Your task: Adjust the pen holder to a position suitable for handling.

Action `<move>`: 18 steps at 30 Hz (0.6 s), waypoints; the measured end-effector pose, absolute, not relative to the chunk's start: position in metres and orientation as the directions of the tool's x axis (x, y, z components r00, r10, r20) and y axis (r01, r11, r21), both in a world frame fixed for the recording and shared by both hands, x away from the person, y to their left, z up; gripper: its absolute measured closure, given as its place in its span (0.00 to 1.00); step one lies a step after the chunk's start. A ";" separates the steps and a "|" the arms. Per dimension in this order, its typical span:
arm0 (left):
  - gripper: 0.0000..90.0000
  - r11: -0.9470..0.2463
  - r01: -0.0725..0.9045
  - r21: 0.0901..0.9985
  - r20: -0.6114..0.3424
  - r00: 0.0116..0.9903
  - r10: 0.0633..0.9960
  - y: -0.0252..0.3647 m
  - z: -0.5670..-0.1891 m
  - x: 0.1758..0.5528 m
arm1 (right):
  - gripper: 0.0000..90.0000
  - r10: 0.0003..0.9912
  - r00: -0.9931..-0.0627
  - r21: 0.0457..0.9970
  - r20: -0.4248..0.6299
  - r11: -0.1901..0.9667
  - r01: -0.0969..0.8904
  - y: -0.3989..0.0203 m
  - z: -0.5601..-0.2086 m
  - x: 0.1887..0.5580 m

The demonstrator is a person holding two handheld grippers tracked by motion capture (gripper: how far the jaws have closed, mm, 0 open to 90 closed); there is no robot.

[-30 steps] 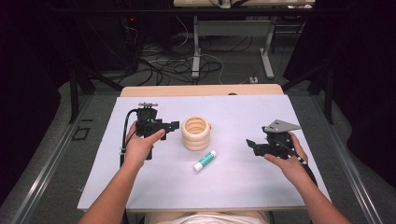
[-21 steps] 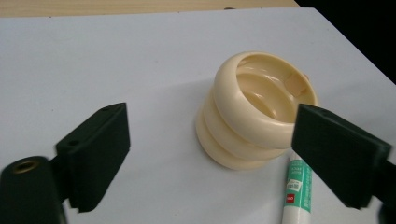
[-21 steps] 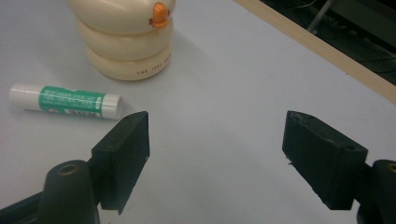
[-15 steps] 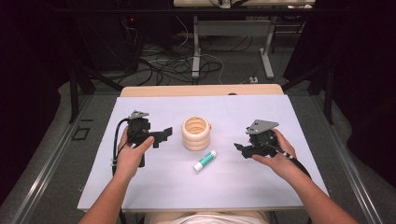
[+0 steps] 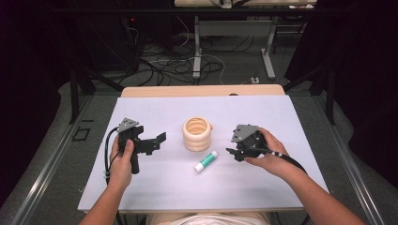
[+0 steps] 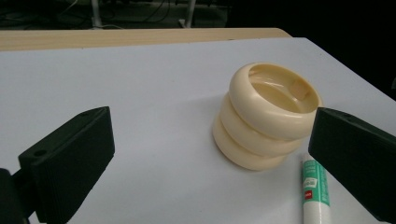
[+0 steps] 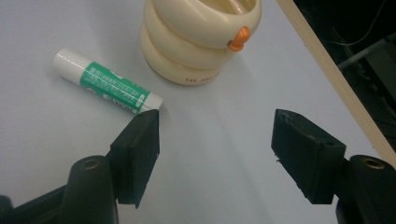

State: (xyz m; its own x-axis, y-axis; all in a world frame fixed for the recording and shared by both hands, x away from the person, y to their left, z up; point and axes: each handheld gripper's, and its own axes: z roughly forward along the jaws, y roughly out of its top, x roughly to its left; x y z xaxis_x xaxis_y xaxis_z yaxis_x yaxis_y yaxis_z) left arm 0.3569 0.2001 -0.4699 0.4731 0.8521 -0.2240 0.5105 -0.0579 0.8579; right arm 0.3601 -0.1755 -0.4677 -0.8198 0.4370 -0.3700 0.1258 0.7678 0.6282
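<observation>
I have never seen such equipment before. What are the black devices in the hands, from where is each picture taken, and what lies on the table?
A person sits at a white table and holds a hand-operated two-jaw gripper in each hand. The high view looks down from above: the left gripper is at the left, the right gripper at the right. The other two pictures come from cameras riding on each gripper, looking along its black jaws. On the table stand a cream ribbed holder and, beside it, a lying glue stick with a green label. Both grippers are open and hold nothing; the left jaws have just been opening, the right closing.
</observation>
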 end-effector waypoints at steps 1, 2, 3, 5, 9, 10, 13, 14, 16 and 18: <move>0.00 -0.056 0.502 0.863 -0.220 0.475 0.852 0.201 -0.470 0.356 | 0.35 0.425 -0.823 0.625 -0.377 0.772 0.112 -0.173 -0.468 0.361; 0.00 -0.055 0.496 0.866 -0.218 0.475 0.853 0.202 -0.470 0.356 | 0.35 0.415 -0.827 0.621 -0.379 0.777 0.105 -0.171 -0.468 0.361; 0.00 -0.053 0.493 0.869 -0.217 0.474 0.853 0.203 -0.470 0.355 | 0.35 0.399 -0.833 0.613 -0.384 0.785 0.094 -0.169 -0.468 0.362; 0.00 -0.052 0.486 0.872 -0.216 0.478 0.851 0.205 -0.470 0.355 | 0.34 0.364 -0.838 0.591 -0.406 0.804 0.062 -0.166 -0.468 0.362; 0.00 -0.057 0.476 0.878 -0.204 0.479 0.854 0.206 -0.473 0.354 | 0.32 0.300 -0.853 0.554 -0.428 0.832 0.015 -0.159 -0.468 0.365; 0.00 -0.061 0.478 0.876 -0.202 0.480 0.854 0.206 -0.473 0.355 | 0.32 0.284 -0.856 0.544 -0.433 0.839 0.003 -0.157 -0.469 0.365; 0.00 -0.064 0.484 0.873 -0.200 0.474 0.857 0.206 -0.475 0.355 | 0.31 0.233 -0.868 0.515 -0.438 0.857 -0.030 -0.151 -0.469 0.365; 0.00 -0.067 0.483 0.873 -0.197 0.476 0.857 0.206 -0.475 0.355 | 0.31 0.217 -0.872 0.508 -0.438 0.861 -0.041 -0.148 -0.470 0.365; 0.00 -0.070 0.484 0.872 -0.196 0.477 0.856 0.206 -0.476 0.355 | 0.30 0.165 -0.873 0.475 -0.458 0.876 -0.084 -0.143 -0.470 0.364; 0.00 -0.071 0.482 0.873 -0.196 0.481 0.855 0.205 -0.476 0.355 | 0.29 0.116 -0.872 0.446 -0.475 0.887 -0.125 -0.138 -0.471 0.363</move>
